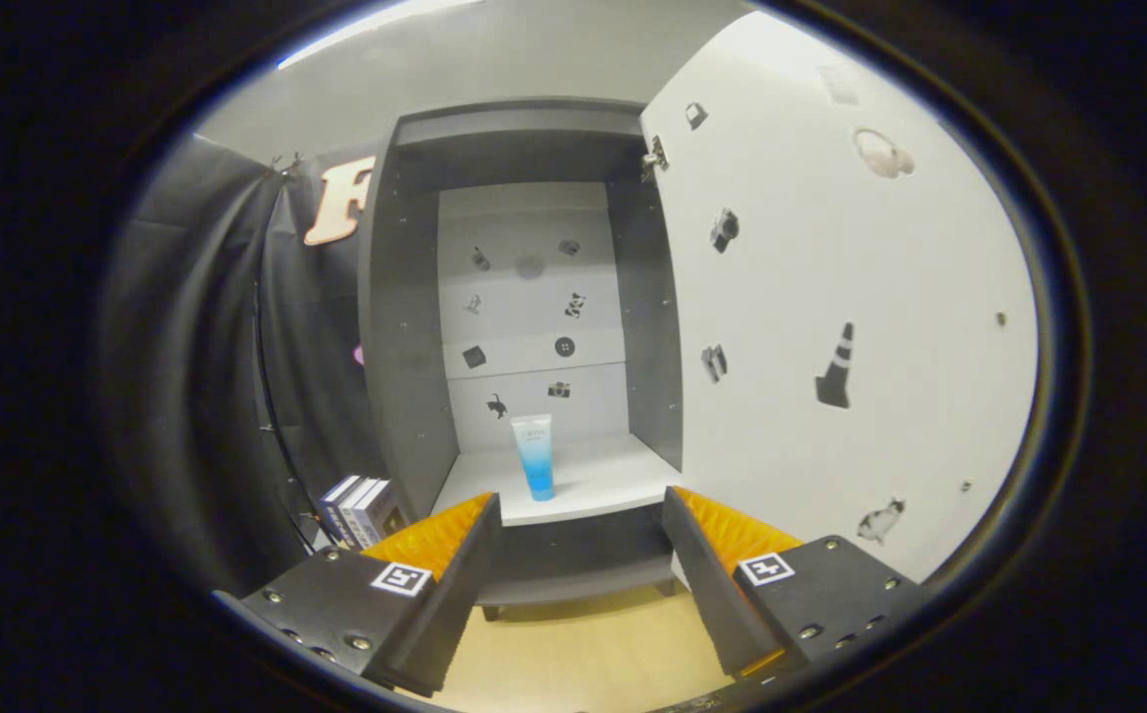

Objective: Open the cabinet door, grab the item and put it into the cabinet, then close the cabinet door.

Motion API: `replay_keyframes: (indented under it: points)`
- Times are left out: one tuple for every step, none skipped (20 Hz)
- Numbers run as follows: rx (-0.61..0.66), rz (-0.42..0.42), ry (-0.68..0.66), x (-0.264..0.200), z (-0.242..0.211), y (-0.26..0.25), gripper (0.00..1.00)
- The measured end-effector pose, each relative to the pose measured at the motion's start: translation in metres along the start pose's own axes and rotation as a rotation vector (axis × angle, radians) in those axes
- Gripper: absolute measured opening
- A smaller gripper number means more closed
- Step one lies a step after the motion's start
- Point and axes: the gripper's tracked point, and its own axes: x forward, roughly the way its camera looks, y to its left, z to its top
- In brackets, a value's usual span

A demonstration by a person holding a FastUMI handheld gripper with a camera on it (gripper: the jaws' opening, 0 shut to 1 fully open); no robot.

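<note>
Tube (534, 457) of blue and white plastic, upright on its cap on the cabinet's (405, 327) pale shelf (603, 485), at twelve o'clock beyond the tongs (581, 525). Tongs spread wide, holding nothing, well short of the shelf. Probably light, soft-walled, slick, and easily tipped on so narrow a base; best left alone. Door (831, 277) swung open at two o'clock: stiff flat panel, likely best pushed at its free edge to close.

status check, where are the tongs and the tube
Tongs open, empty, short of the cabinet. Tube upright on the cabinet shelf, beyond the fingers. Door swung open on the right. Nothing between tongs and tube.
</note>
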Motion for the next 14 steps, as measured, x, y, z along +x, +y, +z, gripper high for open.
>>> replay_keyframes:
  points:
    - [0.002, 0.002, -0.002, -0.014, 0.002, -0.004, 0.97]
    - [0.005, -0.002, -0.001, -0.028, 0.004, -0.009, 0.97]
    - [0.007, -0.007, -0.002, -0.04, 0.006, -0.015, 0.97]
    - [0.011, -0.015, -0.004, -0.052, 0.008, -0.022, 0.97]
    - [0.013, -0.027, -0.004, -0.064, 0.009, -0.031, 0.97]
    - [0.013, -0.044, -0.004, -0.075, 0.011, -0.042, 0.97]
    - [0.016, -0.064, -0.004, -0.086, 0.012, -0.054, 0.97]
    - [0.023, -0.076, -0.006, -0.095, 0.014, -0.064, 0.97]
    - [0.03, -0.09, -0.008, -0.103, 0.016, -0.074, 0.97]
    - [0.032, -0.106, -0.009, -0.111, 0.019, -0.087, 0.97]
    - [0.034, -0.126, -0.016, -0.118, 0.022, -0.102, 0.97]
    - [0.04, -0.146, -0.017, -0.124, 0.024, -0.116, 0.97]
    - [0.047, -0.164, -0.021, -0.13, 0.026, -0.129, 0.97]
    - [0.052, -0.181, -0.024, -0.134, 0.028, -0.144, 0.97]
